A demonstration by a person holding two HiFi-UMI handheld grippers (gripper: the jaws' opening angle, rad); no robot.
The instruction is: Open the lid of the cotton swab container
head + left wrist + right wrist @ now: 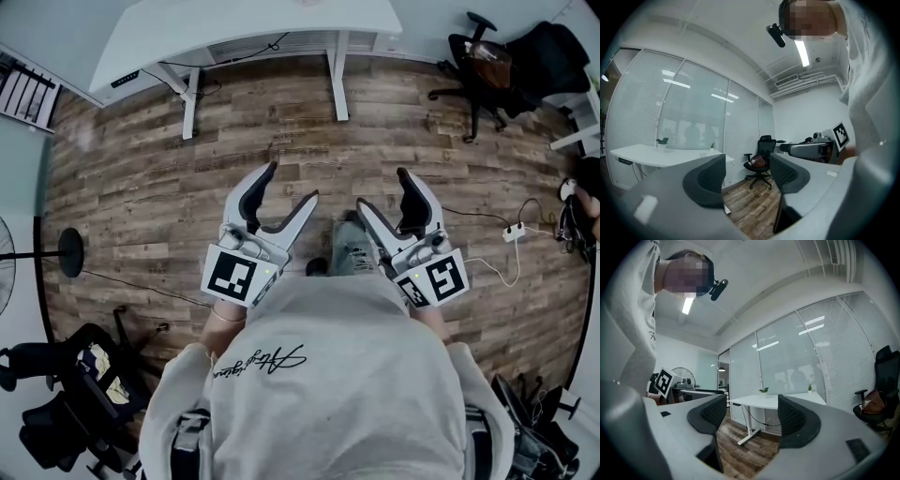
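Progress: not started, judging by the views | left gripper (292, 183): jaws wide apart, empty | right gripper (382, 187): jaws wide apart, empty | cotton swab container: in no view, only wood floor (141, 187) and far white desk (253, 23) | remaining: locate container, open lid

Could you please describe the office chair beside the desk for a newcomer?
In the head view, find the white desk at the top. Right of it stands a black chair, told from its neighbour by the brown bag on its seat.
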